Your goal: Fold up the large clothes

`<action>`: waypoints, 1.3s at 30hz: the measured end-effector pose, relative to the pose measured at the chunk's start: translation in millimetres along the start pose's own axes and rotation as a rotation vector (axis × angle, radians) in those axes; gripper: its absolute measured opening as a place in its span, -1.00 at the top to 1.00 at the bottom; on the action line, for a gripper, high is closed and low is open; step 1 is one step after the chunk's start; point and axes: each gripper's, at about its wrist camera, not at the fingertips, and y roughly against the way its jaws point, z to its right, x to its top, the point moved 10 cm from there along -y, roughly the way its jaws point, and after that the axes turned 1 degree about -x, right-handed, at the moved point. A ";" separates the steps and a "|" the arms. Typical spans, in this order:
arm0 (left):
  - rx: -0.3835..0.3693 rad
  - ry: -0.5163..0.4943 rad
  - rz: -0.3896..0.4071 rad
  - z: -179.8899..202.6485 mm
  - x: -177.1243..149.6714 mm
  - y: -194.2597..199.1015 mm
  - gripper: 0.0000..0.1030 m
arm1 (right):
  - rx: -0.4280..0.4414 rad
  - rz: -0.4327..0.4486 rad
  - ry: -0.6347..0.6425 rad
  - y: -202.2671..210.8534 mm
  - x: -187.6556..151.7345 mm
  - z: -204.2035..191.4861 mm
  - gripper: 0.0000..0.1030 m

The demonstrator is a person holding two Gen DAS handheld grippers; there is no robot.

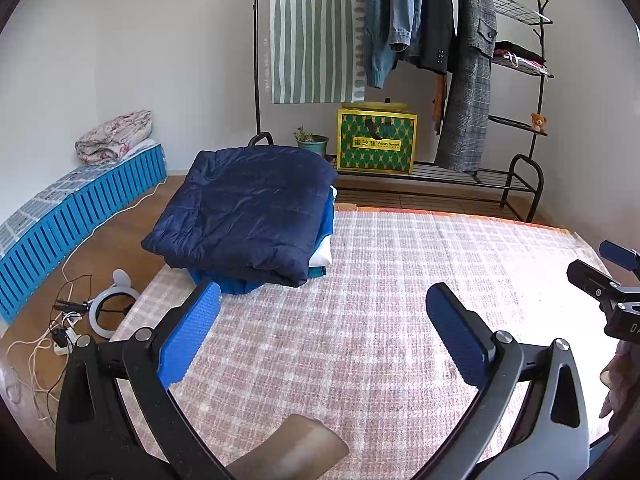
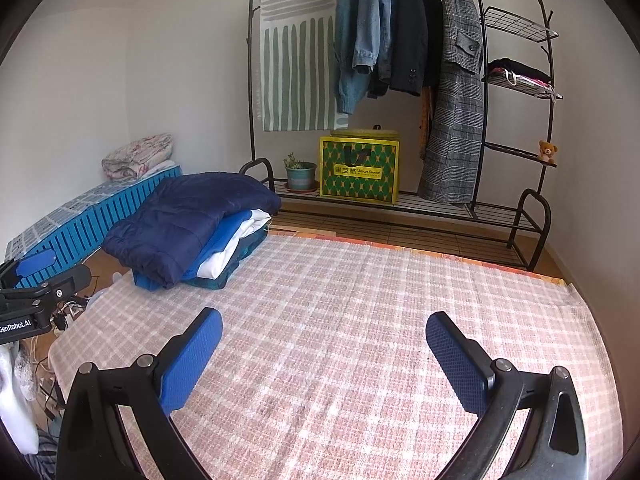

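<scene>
A folded navy puffer jacket (image 1: 248, 208) lies on top of a stack of folded blue and white clothes (image 1: 322, 240) at the far left corner of the pink checked rug (image 1: 360, 300). The stack also shows in the right wrist view (image 2: 188, 224), with blue and white layers (image 2: 236, 240) under the jacket. My left gripper (image 1: 322, 312) is open and empty, hovering over the rug just in front of the stack. My right gripper (image 2: 324, 340) is open and empty over the middle of the rug (image 2: 360, 320). Each gripper shows at the edge of the other's view.
A black clothes rack (image 2: 476, 80) with hanging coats stands behind the rug, with a yellow-green box (image 2: 358, 170), a potted plant (image 2: 300, 174) and a teddy bear (image 2: 547, 151). A blue slatted bench (image 1: 80, 208) with a folded quilt (image 1: 116, 136) runs along the left wall. Cables and a ring light (image 1: 108, 310) lie on the floor.
</scene>
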 end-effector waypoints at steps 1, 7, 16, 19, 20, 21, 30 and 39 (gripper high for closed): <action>0.000 -0.001 0.002 0.1 0.1 0.2 -1.00 | 0.000 0.000 0.000 0.2 0.0 0.0 -1.00; -0.001 -0.005 0.005 1.4 0.7 0.7 -1.00 | -0.001 0.000 0.003 0.3 -0.2 0.8 -1.00; 0.005 -0.003 0.010 -1.1 3.6 2.4 -1.00 | -0.003 0.003 0.008 1.0 -1.3 1.9 -1.00; 0.005 -0.005 0.007 -1.1 3.0 2.2 -1.00 | -0.004 0.003 0.006 1.1 -1.3 1.6 -1.00; 0.007 -0.006 0.006 -1.1 3.2 2.3 -1.00 | -0.003 0.003 0.006 1.1 -1.2 1.7 -1.00; 0.009 -0.006 0.006 -1.4 3.1 2.5 -1.00 | -0.003 0.003 0.006 1.0 -1.2 1.5 -1.00; 0.032 -0.014 0.013 -7.0 4.6 4.7 -1.00 | -0.006 0.009 0.008 1.7 -0.4 2.4 -1.00; 0.025 0.000 -0.009 -9.0 1.0 0.6 -1.00 | -0.007 0.010 0.013 1.7 -0.4 1.6 -1.00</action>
